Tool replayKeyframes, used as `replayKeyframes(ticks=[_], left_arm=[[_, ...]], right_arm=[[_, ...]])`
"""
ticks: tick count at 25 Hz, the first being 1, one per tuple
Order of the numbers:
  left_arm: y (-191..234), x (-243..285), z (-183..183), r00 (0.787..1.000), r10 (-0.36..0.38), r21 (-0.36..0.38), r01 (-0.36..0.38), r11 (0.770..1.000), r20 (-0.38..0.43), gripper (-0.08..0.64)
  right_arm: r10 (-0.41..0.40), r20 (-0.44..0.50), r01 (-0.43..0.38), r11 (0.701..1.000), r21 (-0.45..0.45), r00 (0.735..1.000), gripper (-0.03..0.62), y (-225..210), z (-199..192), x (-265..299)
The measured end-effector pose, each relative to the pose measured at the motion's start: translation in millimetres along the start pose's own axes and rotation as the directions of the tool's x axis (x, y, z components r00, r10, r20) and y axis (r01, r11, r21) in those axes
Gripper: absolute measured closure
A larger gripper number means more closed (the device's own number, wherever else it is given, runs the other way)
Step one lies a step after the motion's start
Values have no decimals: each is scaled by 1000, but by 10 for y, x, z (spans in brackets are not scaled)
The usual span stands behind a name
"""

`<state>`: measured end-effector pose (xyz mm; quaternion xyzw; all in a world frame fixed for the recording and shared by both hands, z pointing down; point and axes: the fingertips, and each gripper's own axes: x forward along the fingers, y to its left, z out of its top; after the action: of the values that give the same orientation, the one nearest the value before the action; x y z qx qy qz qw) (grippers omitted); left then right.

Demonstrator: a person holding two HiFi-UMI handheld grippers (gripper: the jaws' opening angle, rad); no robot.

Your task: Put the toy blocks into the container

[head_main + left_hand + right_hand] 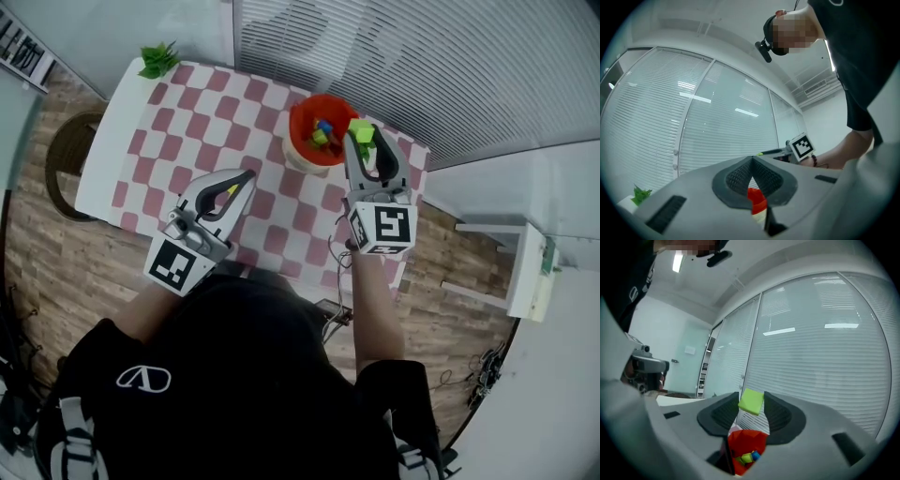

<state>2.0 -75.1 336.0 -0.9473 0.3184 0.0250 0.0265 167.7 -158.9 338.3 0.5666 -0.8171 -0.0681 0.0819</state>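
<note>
My right hand-held gripper (361, 133) is pinching a lime-green block (360, 128) between its two dark pads, with the jaws partway apart and pressed against the block's sides. In the right gripper view the block sits tilted, high up between the jaws near their tips. In the head view it hangs by the right-hand rim of the red container (302, 114), above the tabletop (187, 122).

The container stands near the far edge of the tabletop, on a cloth of pink and white checks. Looking along my right jaws, I see its open mouth below the held block. Inside lie other small blocks (747, 457), one yellow-green and one blue. The head view shows the same little heap of colours in the bottom.

My left hand-held gripper (247, 176) is pressed together with the tips meeting, and nothing is caught between them. It hangs over the near middle of the tabletop, well apart from the container and pointing towards it. Through the narrow slot below the closed tips in the left gripper view, a slice of the red container shows.

A small green plant (159, 60) sits on the far left corner of the tabletop. Slatted blinds (422, 66) cover the windows beyond the far edge of the tabletop.
</note>
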Motion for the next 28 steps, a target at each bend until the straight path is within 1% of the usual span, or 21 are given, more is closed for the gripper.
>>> replayKeyframes(ticks=[4, 7, 12, 15, 17, 19, 23, 28], left_arm=[[-13, -7, 6, 1000, 1, 3, -1, 1000, 1, 555], [-13, -19, -5, 1000, 7, -2, -7, 1000, -2, 555], [19, -41, -56, 1000, 16, -14, -16, 1000, -11, 555], [28, -67, -68, 1000, 22, -12, -22, 1000, -17, 555], [41, -82, -64, 1000, 26, -11, -27, 1000, -17, 555], [59, -94, -66, 999, 31, -13, -31, 999, -19, 555], [84, -121, -77, 999, 39, -17, -39, 999, -20, 555], [87, -133, -65, 999, 39, -11, -39, 999, -21, 555]], right_arm=[[6, -97, -1, 999, 51, 995, 422, -154, -440, 335], [16, -181, -4, 998, 69, 983, 422, -198, -792, 528], [45, -321, -12, 994, 106, 946, 422, -190, -1397, 783], [66, -388, -19, 992, 126, 919, 422, -166, -1666, 858], [76, -415, -24, 991, 130, 906, 420, -152, -1775, 881], [78, -428, -27, 992, 125, 901, 419, -151, -1832, 897], [69, -423, -25, 994, 108, 904, 393, -150, -1841, 925], [71, -409, -36, 995, 94, 910, 388, -111, -1765, 911]])
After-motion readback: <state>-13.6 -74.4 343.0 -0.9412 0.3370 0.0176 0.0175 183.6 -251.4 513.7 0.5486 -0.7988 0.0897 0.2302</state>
